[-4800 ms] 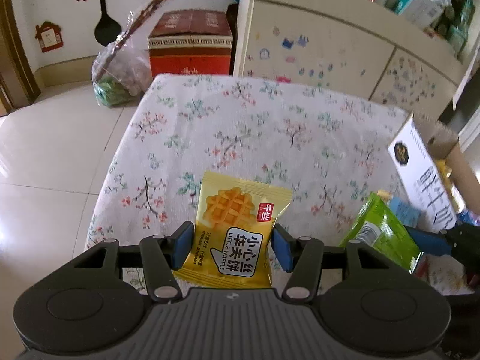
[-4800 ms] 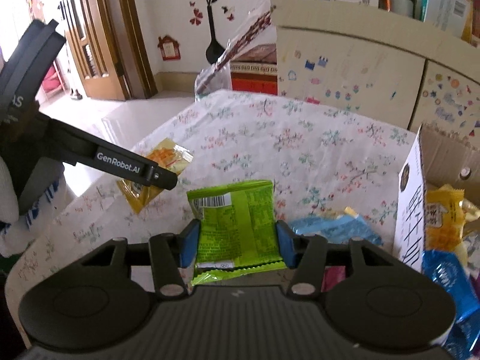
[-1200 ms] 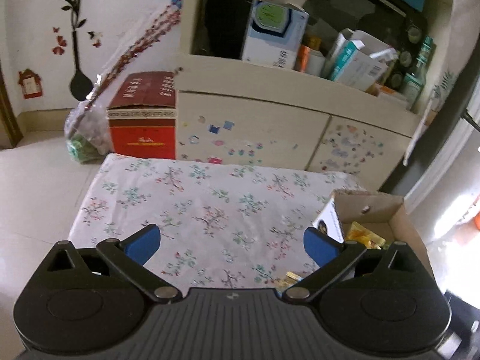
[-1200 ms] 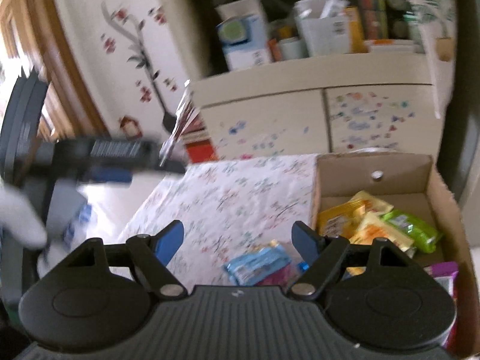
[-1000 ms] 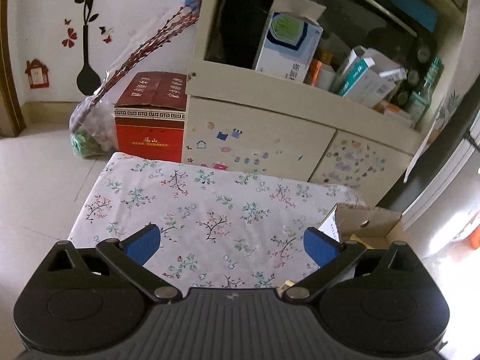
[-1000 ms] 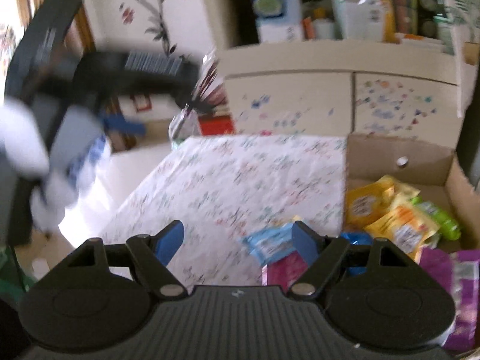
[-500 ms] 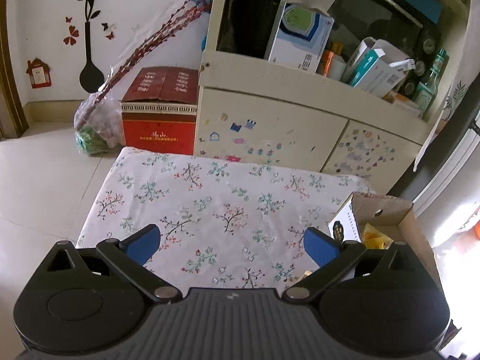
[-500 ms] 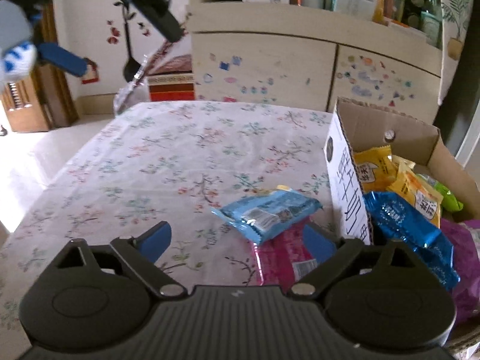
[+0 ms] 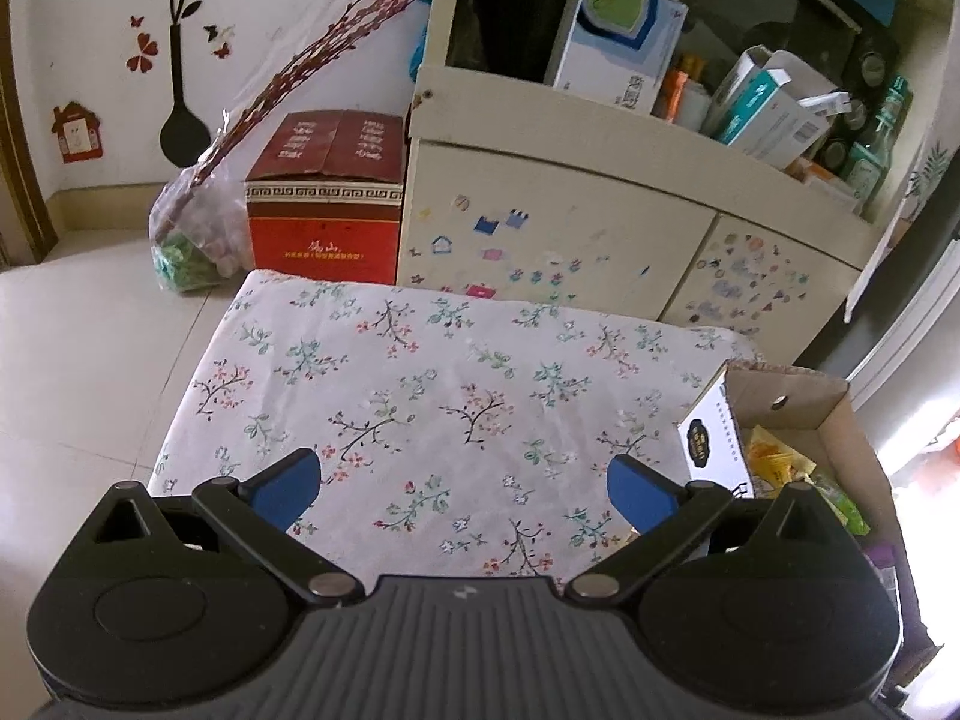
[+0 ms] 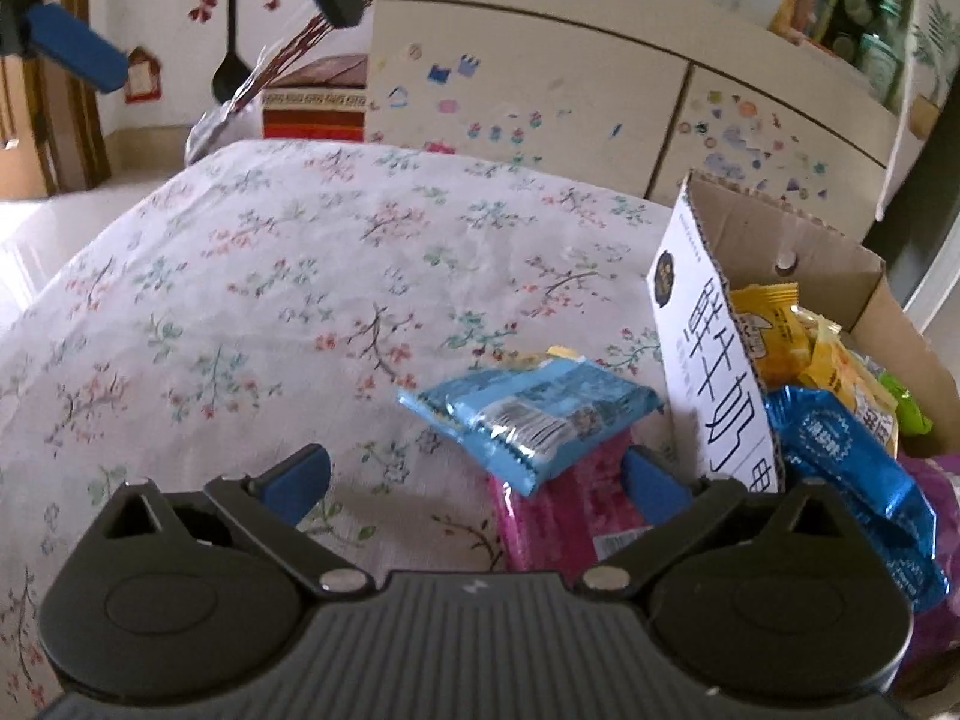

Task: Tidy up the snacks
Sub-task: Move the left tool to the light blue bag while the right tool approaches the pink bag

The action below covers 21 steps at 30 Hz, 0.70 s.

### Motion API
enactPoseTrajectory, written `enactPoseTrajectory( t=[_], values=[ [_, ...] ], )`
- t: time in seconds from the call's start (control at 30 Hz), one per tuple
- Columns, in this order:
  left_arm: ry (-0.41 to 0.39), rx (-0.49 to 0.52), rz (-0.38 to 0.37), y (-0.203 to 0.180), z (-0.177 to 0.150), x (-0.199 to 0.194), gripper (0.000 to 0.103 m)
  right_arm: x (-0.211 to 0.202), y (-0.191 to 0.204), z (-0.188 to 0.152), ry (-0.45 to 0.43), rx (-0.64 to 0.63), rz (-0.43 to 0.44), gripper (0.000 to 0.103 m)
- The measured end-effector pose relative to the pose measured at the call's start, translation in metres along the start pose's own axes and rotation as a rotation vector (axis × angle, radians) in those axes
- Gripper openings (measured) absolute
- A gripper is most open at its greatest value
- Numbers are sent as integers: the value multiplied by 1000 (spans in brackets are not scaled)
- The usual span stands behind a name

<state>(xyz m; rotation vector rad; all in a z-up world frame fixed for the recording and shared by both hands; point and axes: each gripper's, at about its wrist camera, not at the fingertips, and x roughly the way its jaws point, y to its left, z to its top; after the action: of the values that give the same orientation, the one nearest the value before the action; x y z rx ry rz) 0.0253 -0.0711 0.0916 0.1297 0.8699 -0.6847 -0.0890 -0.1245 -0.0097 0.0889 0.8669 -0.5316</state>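
**Floral table, cluttered room**

While both grippers hang spread and empty, the left gripper (image 9: 462, 486) sits high over the floral tablecloth (image 9: 420, 360) and the right gripper (image 10: 474, 480) low above a blue snack packet (image 10: 534, 414) lying on a pink packet (image 10: 564, 510), just beside the cardboard box (image 10: 708, 360) of snacks. Behind stand a stickered cream cabinet (image 9: 570, 228), a red carton (image 9: 327, 204) and tiled floor (image 9: 90, 330).
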Motion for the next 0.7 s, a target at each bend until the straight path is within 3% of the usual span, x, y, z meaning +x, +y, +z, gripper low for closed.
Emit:
enactPoseTrajectory(
  t=[0.17,0.3,0.53,0.6,0.7],
  values=[
    [2,-2,-6,0,0,1,103,-2,5,0,13,-37,-8,102],
    [1,3,-10,0,-1,1,103,-6,19,-4,-30,-114,-71,102],
    [21,10,-8,0,-5,9,103,4,9,5,22,31,-58,102],
    [28,41,-34,-5,-5,12,103,7,7,7,47,75,4,103],
    [47,93,-89,-15,-5,18,103,5,11,4,34,50,29,103]
  ],
)
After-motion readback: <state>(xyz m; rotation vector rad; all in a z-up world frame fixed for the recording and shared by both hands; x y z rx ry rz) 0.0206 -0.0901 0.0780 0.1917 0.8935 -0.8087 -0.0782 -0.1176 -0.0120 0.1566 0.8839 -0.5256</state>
